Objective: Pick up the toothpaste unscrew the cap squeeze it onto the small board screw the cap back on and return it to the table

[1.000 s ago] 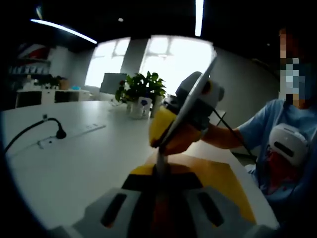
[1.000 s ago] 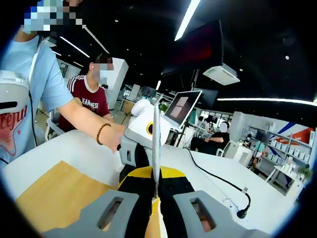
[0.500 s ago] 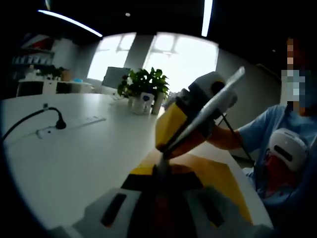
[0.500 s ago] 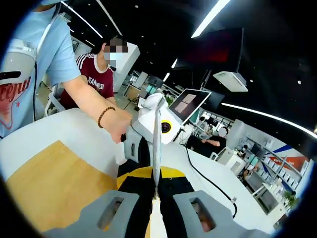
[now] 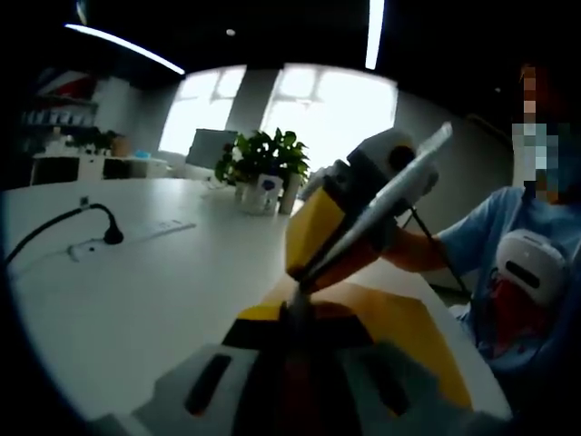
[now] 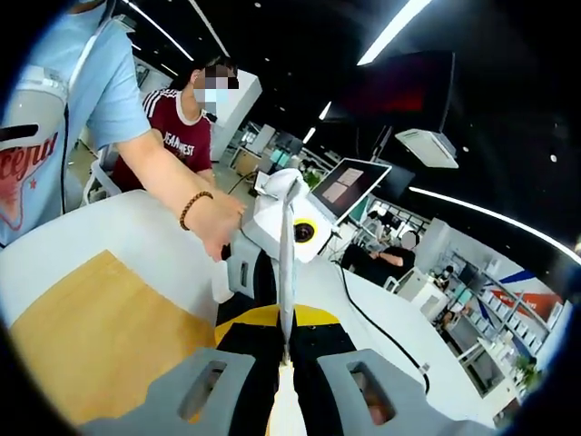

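A toothpaste tube [image 5: 372,213] stretches between my two grippers above the table. In the left gripper view it rises from my left gripper [image 5: 296,313], which is shut on its narrow end, and slants up right to its flat end. The yellow and white right gripper [image 5: 340,222] comes in from the right and clamps the tube partway along. In the right gripper view the tube [image 6: 286,272] shows edge-on, rising from my shut right gripper [image 6: 286,356] to the left gripper [image 6: 289,218], held by a hand [image 6: 218,229]. The cap is hidden. The small wooden board [image 5: 413,336] [image 6: 91,336] lies below.
The white table [image 5: 136,291] holds a potted plant [image 5: 259,168], a monitor [image 5: 207,150] and a gooseneck cable [image 5: 86,218]. A black cable [image 6: 386,331] runs across the table and a laptop screen [image 6: 349,189] stands behind. The person in blue [image 5: 517,254] sits close; another in red [image 6: 186,136] sits behind.
The tube has tilted from steeper to more slanted in the left gripper view, and both views shifted slightly with the hands. Both grips stay the same.
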### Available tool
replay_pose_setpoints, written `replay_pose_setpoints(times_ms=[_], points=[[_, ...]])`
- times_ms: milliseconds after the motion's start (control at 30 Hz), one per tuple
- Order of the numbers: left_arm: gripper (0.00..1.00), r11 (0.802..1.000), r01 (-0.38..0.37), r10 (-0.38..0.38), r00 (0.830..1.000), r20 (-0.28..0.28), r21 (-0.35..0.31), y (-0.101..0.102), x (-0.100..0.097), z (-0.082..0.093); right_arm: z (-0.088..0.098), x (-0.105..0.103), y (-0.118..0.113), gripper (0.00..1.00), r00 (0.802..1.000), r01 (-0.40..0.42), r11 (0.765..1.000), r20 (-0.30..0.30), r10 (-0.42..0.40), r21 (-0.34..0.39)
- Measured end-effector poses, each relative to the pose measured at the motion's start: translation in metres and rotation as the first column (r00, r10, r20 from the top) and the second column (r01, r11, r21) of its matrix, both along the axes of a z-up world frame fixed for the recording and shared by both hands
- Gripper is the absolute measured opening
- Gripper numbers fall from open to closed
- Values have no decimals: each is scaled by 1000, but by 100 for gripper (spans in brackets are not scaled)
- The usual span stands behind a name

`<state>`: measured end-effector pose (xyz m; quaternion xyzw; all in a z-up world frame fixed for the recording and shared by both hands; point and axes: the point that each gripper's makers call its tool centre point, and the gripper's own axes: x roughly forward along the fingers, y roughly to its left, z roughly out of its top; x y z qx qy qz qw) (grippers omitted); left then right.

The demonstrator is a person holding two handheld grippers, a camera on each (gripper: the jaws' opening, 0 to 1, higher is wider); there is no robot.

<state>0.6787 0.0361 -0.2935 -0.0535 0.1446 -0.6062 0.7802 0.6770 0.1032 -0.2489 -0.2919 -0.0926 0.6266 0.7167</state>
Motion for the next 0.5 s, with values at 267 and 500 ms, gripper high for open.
replay_pose_setpoints(times_ms=[267, 500], points=[[7, 1000, -6, 6, 1000, 28, -7, 7, 12, 1, -1, 2, 0, 0, 1000, 8, 1000, 3, -8, -6], [7, 1000, 9, -11, 995, 104, 14, 6, 8, 1, -1, 5, 1, 0, 1000, 8, 1000, -8, -8, -3]])
